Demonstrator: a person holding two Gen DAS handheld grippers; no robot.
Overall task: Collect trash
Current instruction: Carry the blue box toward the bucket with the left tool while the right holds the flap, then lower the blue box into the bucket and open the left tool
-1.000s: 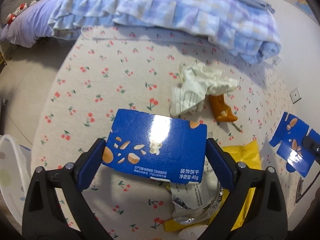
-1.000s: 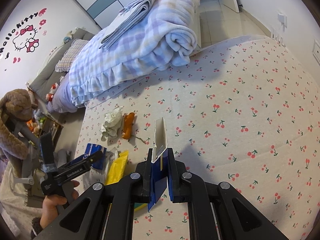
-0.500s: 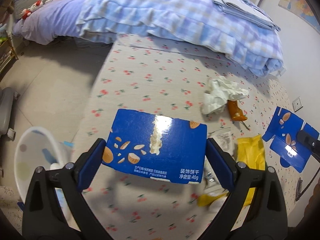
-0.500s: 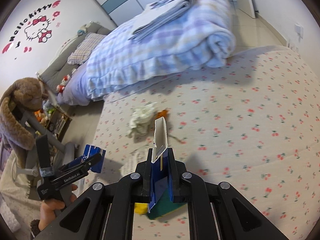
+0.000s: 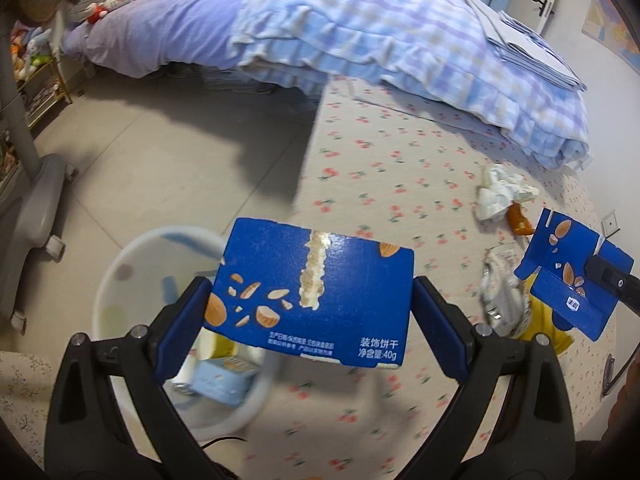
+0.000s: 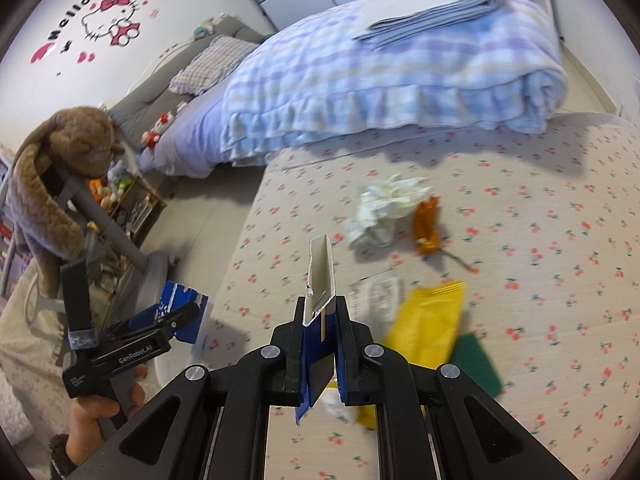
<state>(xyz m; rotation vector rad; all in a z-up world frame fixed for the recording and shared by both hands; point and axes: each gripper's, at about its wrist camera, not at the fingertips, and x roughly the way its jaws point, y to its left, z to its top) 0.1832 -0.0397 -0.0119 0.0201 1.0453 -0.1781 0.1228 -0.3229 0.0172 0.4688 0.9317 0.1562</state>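
My left gripper [image 5: 312, 320] is shut on a blue biscuit box piece [image 5: 312, 288], held flat above a white trash bin [image 5: 132, 288] on the floor beside the cherry-print mat [image 5: 400, 184]. My right gripper [image 6: 320, 320] is shut on a second blue box piece [image 6: 319, 280], held edge-on over the mat; this piece also shows in the left wrist view [image 5: 572, 276]. On the mat lie a crumpled white tissue [image 6: 384, 208], an orange wrapper [image 6: 427, 220], a yellow packet [image 6: 428, 320], a silver wrapper [image 5: 500, 292] and a green item [image 6: 476, 356].
A bed with a plaid blanket [image 5: 380, 36] borders the mat's far side. A grey chair base [image 5: 28, 216] stands on the floor to the left. A shelf of toys [image 6: 120, 196] and a brown plush [image 6: 60, 168] stand at the left.
My left gripper has swung left off the mat with its box piece and is now over the trash bin. My right gripper has shifted left, still holding its piece.
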